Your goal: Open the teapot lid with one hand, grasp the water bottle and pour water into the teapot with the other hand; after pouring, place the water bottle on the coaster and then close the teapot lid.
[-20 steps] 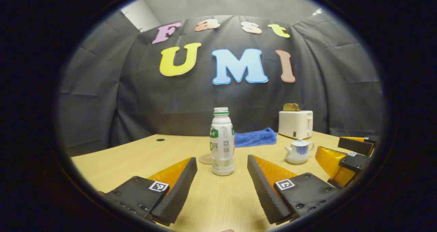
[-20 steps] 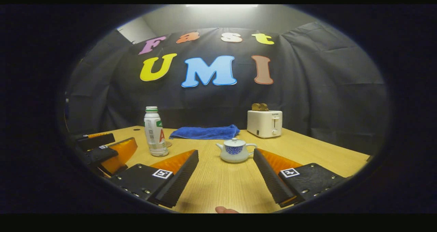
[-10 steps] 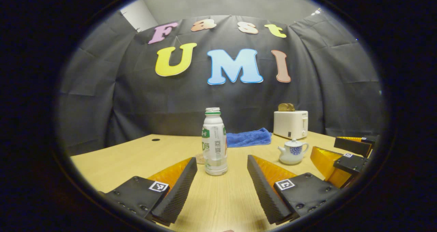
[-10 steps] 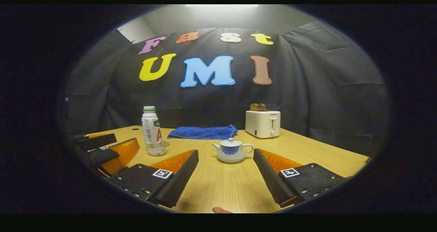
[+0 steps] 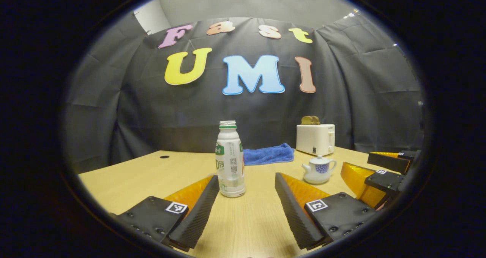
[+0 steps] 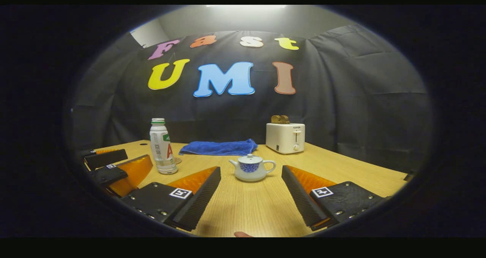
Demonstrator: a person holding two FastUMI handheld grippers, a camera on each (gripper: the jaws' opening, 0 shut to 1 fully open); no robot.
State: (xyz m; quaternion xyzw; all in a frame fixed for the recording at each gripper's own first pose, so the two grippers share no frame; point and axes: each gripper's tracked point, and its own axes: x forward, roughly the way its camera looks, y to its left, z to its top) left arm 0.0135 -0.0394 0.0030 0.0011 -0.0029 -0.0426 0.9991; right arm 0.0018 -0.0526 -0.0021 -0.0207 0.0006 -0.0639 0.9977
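A white plastic bottle (image 5: 230,159) with a green neck ring and no cap stands on the wooden table (image 5: 152,170), just beyond my left gripper (image 5: 247,197), which is open and empty. The bottle lines up with its left finger. In the right gripper view the bottle (image 6: 162,147) stands in front of a round coaster (image 6: 176,160). The white teapot (image 6: 250,168) with a blue pattern has its lid on and sits a short way ahead of my open, empty right gripper (image 6: 250,193). The teapot (image 5: 319,170) also shows to the right in the left gripper view.
A white toaster (image 6: 284,137) with toast in it and a folded blue towel (image 6: 218,147) sit at the back of the table. Each gripper shows at the edge of the other's view: right gripper (image 5: 358,166), left gripper (image 6: 138,157). A person's fingertip (image 6: 243,234) shows at the bottom edge.
In both views the bottle and the teapot have slid left and look slightly smaller, so both grippers have drifted right and back a little. Nothing on the table has moved.
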